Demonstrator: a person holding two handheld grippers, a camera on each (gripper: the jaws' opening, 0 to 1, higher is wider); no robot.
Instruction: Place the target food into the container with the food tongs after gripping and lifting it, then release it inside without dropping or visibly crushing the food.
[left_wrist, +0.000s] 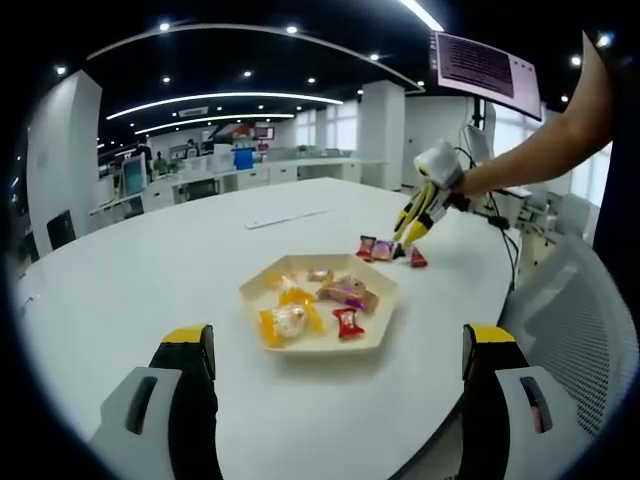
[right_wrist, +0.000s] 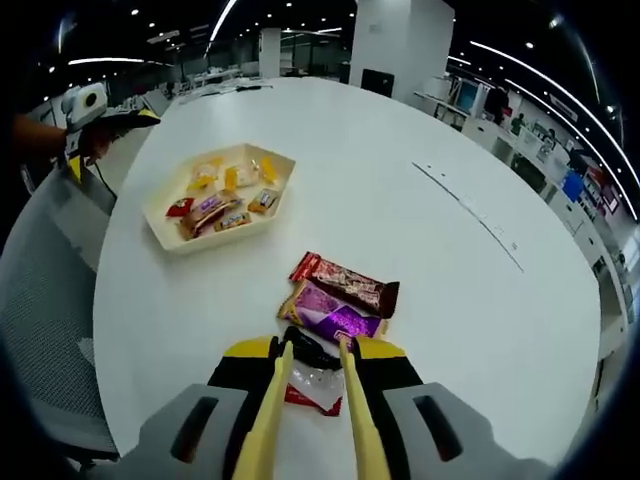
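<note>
The right gripper (right_wrist: 312, 385) held a pair of yellow food tongs (right_wrist: 310, 400) whose two arms ran forward along the jaws, their tips spread apart over a red-and-clear packet (right_wrist: 310, 388) that lay on the white table (right_wrist: 450, 290) beneath them. The tongs looked released, with nothing pinched between the tips, though the tips partly hid the packet, so contact could not be ruled out.

Just ahead of the tips lay a purple wrapped snack (right_wrist: 335, 315), and touching its far side a dark red wrapped bar (right_wrist: 345, 283). Both lay flat, their long axes crosswise to the tongs.

The hexagonal cream tray (right_wrist: 165, 222) sat well apart, further up the table, holding several wrapped sweets (right_wrist: 215, 205).

In the left gripper view, the left gripper (left_wrist: 335, 385) had its jaws wide apart and nothing between them, and the tray (left_wrist: 385, 335) lay just beyond them.
</note>
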